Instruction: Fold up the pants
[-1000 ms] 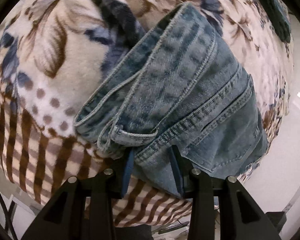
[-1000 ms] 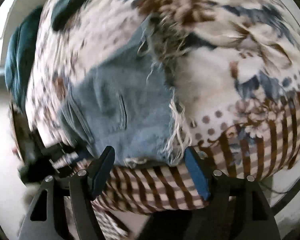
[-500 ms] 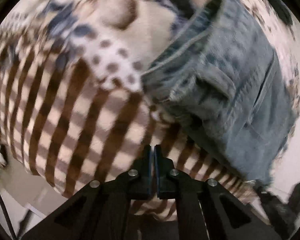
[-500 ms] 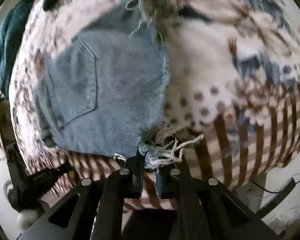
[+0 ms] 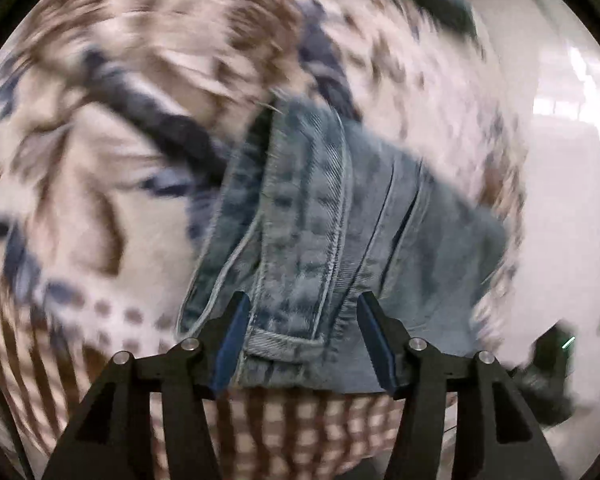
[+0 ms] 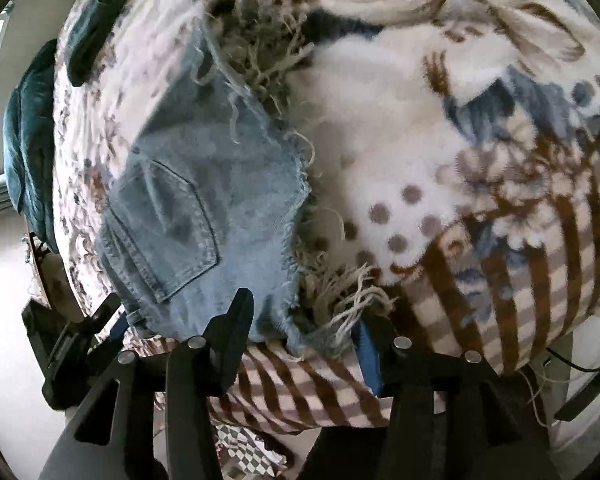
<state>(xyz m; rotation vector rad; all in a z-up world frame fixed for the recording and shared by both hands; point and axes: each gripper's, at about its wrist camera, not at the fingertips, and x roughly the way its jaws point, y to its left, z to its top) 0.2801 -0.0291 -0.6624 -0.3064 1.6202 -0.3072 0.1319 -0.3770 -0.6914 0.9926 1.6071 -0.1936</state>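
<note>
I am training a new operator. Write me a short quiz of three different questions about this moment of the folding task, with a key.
1. True or false: the left gripper is shut.
2. Which edge of the denim shorts lies nearest the right gripper? A) waistband B) frayed hem C) zipper
3. Fill in: the shorts lie on a patterned ____.

Key
1. False: its fingers stand apart, on either side of the waistband.
2. B: the frayed hem.
3. blanket.
</note>
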